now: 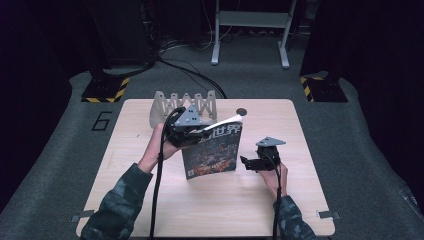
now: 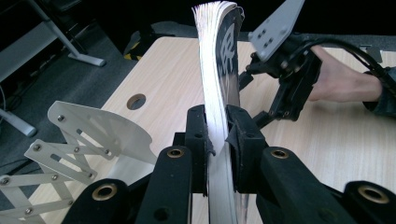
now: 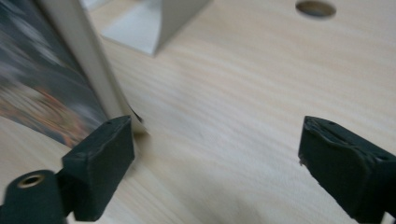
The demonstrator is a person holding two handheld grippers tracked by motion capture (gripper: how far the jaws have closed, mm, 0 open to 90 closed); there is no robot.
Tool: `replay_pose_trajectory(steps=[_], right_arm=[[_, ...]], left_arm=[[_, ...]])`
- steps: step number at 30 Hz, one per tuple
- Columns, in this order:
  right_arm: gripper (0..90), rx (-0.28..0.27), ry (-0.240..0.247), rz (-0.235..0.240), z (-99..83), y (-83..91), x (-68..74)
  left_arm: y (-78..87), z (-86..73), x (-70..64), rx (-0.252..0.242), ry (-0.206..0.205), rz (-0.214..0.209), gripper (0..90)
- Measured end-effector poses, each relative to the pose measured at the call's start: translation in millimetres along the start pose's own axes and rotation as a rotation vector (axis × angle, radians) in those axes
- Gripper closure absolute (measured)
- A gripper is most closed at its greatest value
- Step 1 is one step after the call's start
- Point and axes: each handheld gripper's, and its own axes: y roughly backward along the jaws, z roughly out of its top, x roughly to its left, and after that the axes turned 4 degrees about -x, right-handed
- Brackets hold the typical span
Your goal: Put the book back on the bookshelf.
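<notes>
magazine (image 1: 212,150) clamped upright, left hand-held gripper (image 2: 218,140)

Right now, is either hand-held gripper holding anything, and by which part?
The left hand-held gripper clamps the magazine by its upper left edge. The right hand-held gripper is open, holding nothing.

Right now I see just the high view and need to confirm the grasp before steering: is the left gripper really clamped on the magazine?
Observer: Yes. In the left gripper view the left gripper has both jaws pressed on the magazine, which stands on edge.
Operator: And the right one?
Observer: The right gripper is wide open, holding nothing.
Operator: Near the magazine?
Observer: One jaw sits beside its lower corner, low over the table.
</notes>
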Motion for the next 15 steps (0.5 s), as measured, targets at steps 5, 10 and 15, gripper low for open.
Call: replay_pose_trajectory(steps=[5,10,15], right_arm=[[0.0,0.04,-0.026,-0.059,-12.6,-14.2,-8.0],[0.0,0.081,-0.006,-0.076,-19.6,-24.0,-13.4],[0.0,0.095,-0.023,-0.09,-21.9,-28.8,-11.3]], left_arm=[[1.6,2.1,-2.7,0.007,-0.004,0.007,80.2],[3.5,4.3,-4.1,0.0,0.004,0.002,81.5],[4.4,7.8,-5.8,0.017,0.002,0.008,82.2]])
